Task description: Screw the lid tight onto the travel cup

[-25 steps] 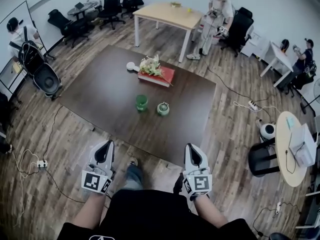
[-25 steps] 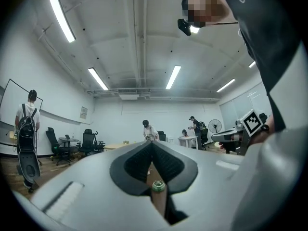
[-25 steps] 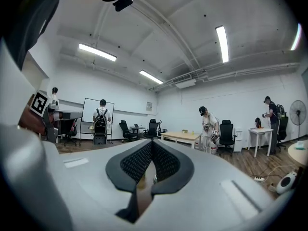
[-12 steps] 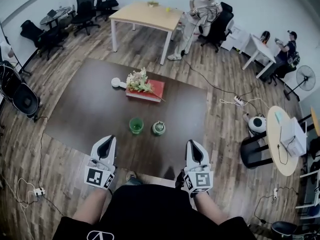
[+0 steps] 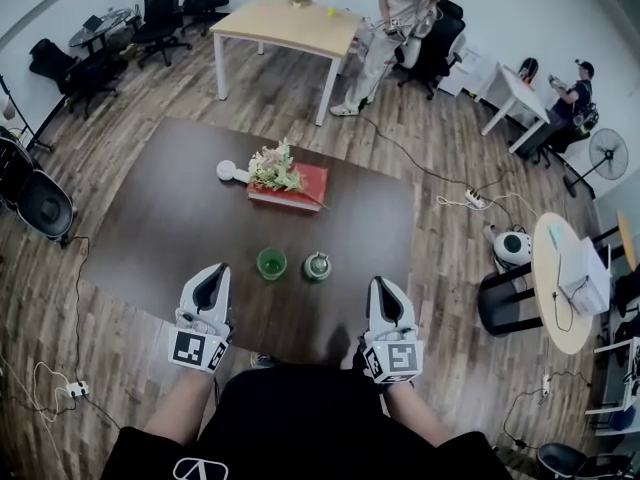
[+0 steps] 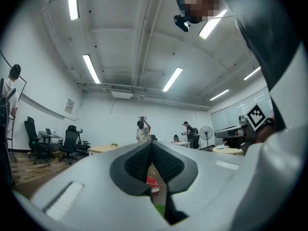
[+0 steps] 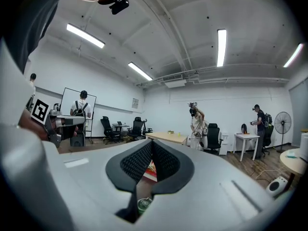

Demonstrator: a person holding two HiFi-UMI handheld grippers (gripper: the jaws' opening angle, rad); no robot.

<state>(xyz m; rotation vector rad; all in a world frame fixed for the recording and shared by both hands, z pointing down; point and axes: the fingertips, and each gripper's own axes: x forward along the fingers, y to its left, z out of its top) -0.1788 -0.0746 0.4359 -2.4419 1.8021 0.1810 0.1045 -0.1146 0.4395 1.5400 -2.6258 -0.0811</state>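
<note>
Hovering at surface [image 5: 170, 198] edge: left gripper [image 5: 212, 273], right gripper [image 5: 383, 286], jaws shut, empty. Pre-grasp step; next open, take cup [image 5: 271, 263] and lid [image 5: 317, 266].

Open tabletop [image 5: 170, 218] flanks cup [image 5: 271, 263] and lid [image 5: 317, 266]; book [image 5: 308, 184] with flowers [image 5: 272, 168] stands behind.

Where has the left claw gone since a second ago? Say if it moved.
Yes: the left claw moved forward, from short of the table's near edge to overlapping it, nearer the green cup.
</note>
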